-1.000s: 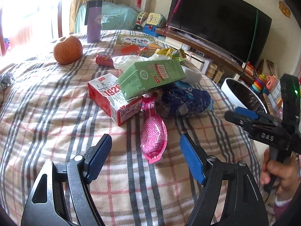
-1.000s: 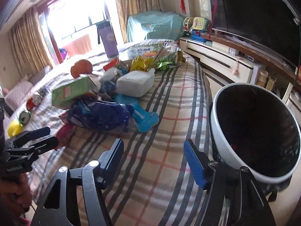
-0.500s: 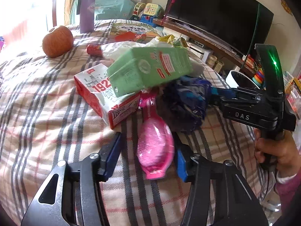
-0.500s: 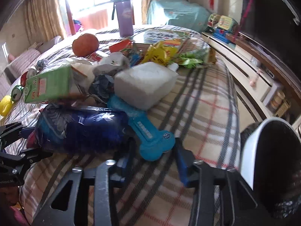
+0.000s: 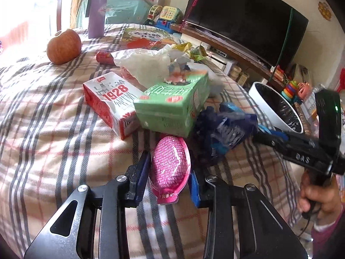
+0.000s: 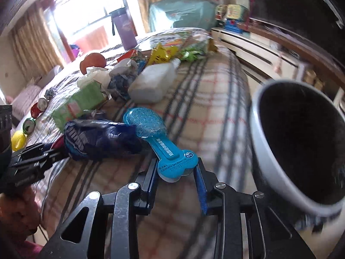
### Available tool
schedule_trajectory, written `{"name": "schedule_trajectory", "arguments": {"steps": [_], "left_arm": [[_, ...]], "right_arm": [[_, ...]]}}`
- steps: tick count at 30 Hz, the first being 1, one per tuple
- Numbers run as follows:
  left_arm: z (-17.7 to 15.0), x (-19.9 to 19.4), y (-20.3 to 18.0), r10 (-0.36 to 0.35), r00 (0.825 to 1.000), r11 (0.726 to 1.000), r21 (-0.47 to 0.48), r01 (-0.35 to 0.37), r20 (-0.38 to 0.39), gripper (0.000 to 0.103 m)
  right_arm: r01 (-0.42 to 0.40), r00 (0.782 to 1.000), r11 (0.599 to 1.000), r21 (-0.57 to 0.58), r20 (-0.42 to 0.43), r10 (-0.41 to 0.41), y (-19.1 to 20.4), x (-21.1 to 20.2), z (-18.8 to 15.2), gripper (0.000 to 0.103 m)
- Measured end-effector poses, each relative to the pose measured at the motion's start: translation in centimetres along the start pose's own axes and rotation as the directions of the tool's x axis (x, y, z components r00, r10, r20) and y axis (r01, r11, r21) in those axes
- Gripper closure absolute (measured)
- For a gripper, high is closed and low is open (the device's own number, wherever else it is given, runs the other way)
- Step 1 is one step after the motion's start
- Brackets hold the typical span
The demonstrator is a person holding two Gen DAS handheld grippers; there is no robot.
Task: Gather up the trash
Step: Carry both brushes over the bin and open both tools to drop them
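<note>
My left gripper (image 5: pixel 168 179) is shut on a pink plastic blister pack (image 5: pixel 169 166) lying on the plaid-covered table (image 5: pixel 54 142). My right gripper (image 6: pixel 175 179) is shut on the bone-shaped end of a blue plastic blister pack (image 6: pixel 155 138), which reaches toward a crumpled dark blue bag (image 6: pixel 97 138). That bag also shows in the left wrist view (image 5: pixel 224 127), with the right gripper (image 5: pixel 269 133) behind it. A white bin with a black liner (image 6: pixel 301 142) stands off the table's right edge, also in the left wrist view (image 5: pixel 278 110).
A green carton (image 5: pixel 172 105), a red and white box (image 5: pixel 112 103), crumpled tissue (image 5: pixel 146 62), an apple (image 5: pixel 63 46), a purple flask (image 5: pixel 97 13), a white jug (image 6: pixel 153 84), snack wrappers (image 6: pixel 163 54) and cans (image 6: pixel 29 125) lie on the table. A TV (image 5: pixel 248 17) stands behind.
Both grippers moved in and closed: the left on the pink pack, the right on the blue pack. The right view has swung so the bin is nearer.
</note>
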State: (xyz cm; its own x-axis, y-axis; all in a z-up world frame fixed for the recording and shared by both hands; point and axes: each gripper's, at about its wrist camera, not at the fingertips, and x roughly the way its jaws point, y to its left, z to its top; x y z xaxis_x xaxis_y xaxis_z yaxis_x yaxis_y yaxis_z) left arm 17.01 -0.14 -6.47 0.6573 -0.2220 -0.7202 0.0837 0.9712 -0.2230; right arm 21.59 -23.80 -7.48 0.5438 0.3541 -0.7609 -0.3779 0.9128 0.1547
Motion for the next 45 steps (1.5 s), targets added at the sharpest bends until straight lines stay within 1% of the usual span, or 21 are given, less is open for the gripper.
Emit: {"name": "schedule_trajectory", "arguments": {"steps": [2,4,6,9,11,13,14,16,17,18,23,27,29,34,45], "left_arm": [[-0.2,-0.5,-0.3,-0.004,1.0,1.0,0.004,0.004,0.01,0.072],[-0.3,-1.0,-0.5,-0.01,1.0,1.0,0.006,0.009,0.022,0.073],[-0.3,-1.4,-0.6,-0.01,0.999,1.0,0.013,0.01,0.032,0.074],[-0.5,-1.8,-0.6,-0.009,0.999,1.0,0.014,0.009,0.04,0.075],[-0.6,-2.2,-0.3,-0.009,0.999,1.0,0.009,0.008,0.043,0.076],[-0.8,-2.5,0.0,-0.011,0.999,1.0,0.002,0.01,0.043,0.083],[-1.0,-2.6,0.1,-0.011,0.999,1.0,-0.001,0.011,0.041,0.084],[-1.3,-3.0,0.3,-0.01,0.999,1.0,-0.005,0.01,0.045,0.085],[-1.4,-3.3,0.4,-0.011,0.999,1.0,-0.005,0.011,0.049,0.086],[-1.6,-3.5,0.4,-0.012,0.998,1.0,-0.005,0.012,0.053,0.087],[-1.8,-5.1,-0.1,-0.05,0.995,0.999,-0.002,0.051,0.089,0.089],[-1.4,-6.1,-1.2,-0.089,0.988,0.996,0.018,0.088,0.128,0.089],[-1.0,-6.4,-2.0,-0.109,0.984,0.994,0.035,0.105,0.139,0.089],[-0.2,-6.0,-3.9,-0.16,0.978,0.986,0.067,0.153,0.134,0.089],[1.5,-4.1,-8.9,-0.24,0.964,0.964,0.14,0.224,0.112,0.089]], "right_arm": [[0.005,1.0,1.0,0.017,-0.007,-0.005,0.0,-0.7,-0.8,0.071],[-0.01,1.0,1.0,0.029,-0.013,0.01,0.1,-1.3,-1.5,0.067],[-0.013,1.0,1.0,0.019,-0.005,0.013,0.3,-1.9,-1.9,0.066],[0.036,0.999,0.998,-0.046,0.017,-0.036,1.0,-2.3,-1.9,0.05],[0.066,0.997,0.994,-0.087,0.034,-0.063,1.5,-2.3,-1.5,0.048],[0.064,0.997,0.991,-0.114,0.043,-0.06,1.8,-2.2,-1.5,0.048],[0.06,0.998,0.989,-0.134,0.044,-0.055,2.1,-1.8,-1.3,0.048],[0.068,0.998,0.985,-0.157,0.026,-0.065,2.2,-0.8,-1.2,0.051],[0.069,0.998,0.985,-0.161,0.013,-0.068,2.2,-0.3,-1.2,0.055],[0.069,0.998,0.985,-0.158,0.004,-0.069,2.1,0.0,-1.3,0.072],[0.023,1.0,0.997,-0.073,0.023,-0.021,1.0,-0.8,-1.5,0.074],[0.017,0.999,1.0,-0.023,0.039,-0.016,0.4,-2.1,-2.3,0.076],[0.006,0.999,1.0,0.02,0.054,-0.007,-0.3,-3.0,-2.5,0.076],[-0.009,0.996,0.996,0.089,0.09,0.001,-1.5,-4.6,-2.7,0.079],[0.018,0.992,0.992,0.123,0.119,-0.032,-3.0,-6.4,-3.0,0.079]]}}
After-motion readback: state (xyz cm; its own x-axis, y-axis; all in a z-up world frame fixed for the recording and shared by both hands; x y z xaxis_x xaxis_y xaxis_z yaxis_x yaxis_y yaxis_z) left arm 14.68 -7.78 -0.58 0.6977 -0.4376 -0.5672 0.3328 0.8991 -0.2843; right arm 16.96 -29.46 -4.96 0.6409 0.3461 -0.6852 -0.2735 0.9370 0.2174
